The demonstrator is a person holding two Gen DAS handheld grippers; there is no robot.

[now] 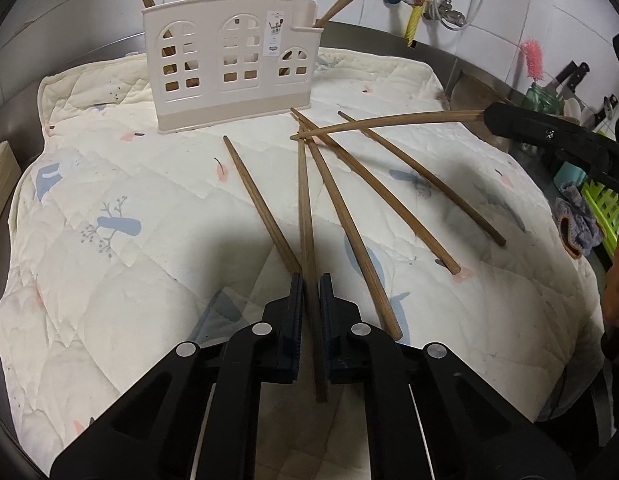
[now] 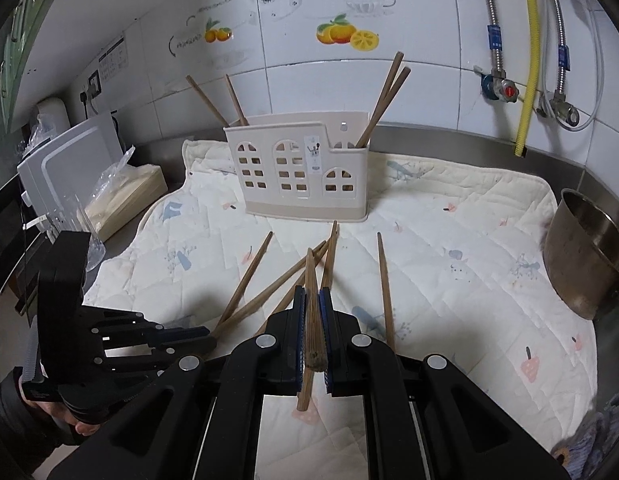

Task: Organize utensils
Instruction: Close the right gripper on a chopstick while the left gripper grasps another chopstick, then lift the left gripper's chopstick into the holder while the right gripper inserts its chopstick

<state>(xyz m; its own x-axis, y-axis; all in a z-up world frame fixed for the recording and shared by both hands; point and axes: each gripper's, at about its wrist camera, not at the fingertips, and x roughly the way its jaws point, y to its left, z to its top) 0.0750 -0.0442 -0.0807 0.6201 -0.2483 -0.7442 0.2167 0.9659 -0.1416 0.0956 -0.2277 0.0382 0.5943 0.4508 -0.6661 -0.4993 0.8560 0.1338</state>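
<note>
A cream utensil holder (image 1: 229,68) with arched cut-outs stands at the back of a quilted mat (image 1: 109,208), with chopsticks (image 2: 383,104) leaning in its end compartments. Several brown chopsticks (image 1: 349,232) lie loose on the mat in front of it. My left gripper (image 1: 310,284) is low over the mat, shut on one chopstick (image 1: 305,200) that runs between its pads. My right gripper (image 2: 312,294) is shut on another chopstick (image 2: 310,276), which is off the mat and points toward the holder. In the left wrist view the right gripper (image 1: 489,118) enters from the right.
A steel pot (image 2: 581,256) sits at the mat's right edge. Pipes and valves (image 2: 505,88) run along the tiled wall. A white appliance (image 2: 69,160) and a bagged bundle (image 2: 125,196) stand left. A green rack (image 1: 605,208) and cloth (image 1: 577,224) lie right.
</note>
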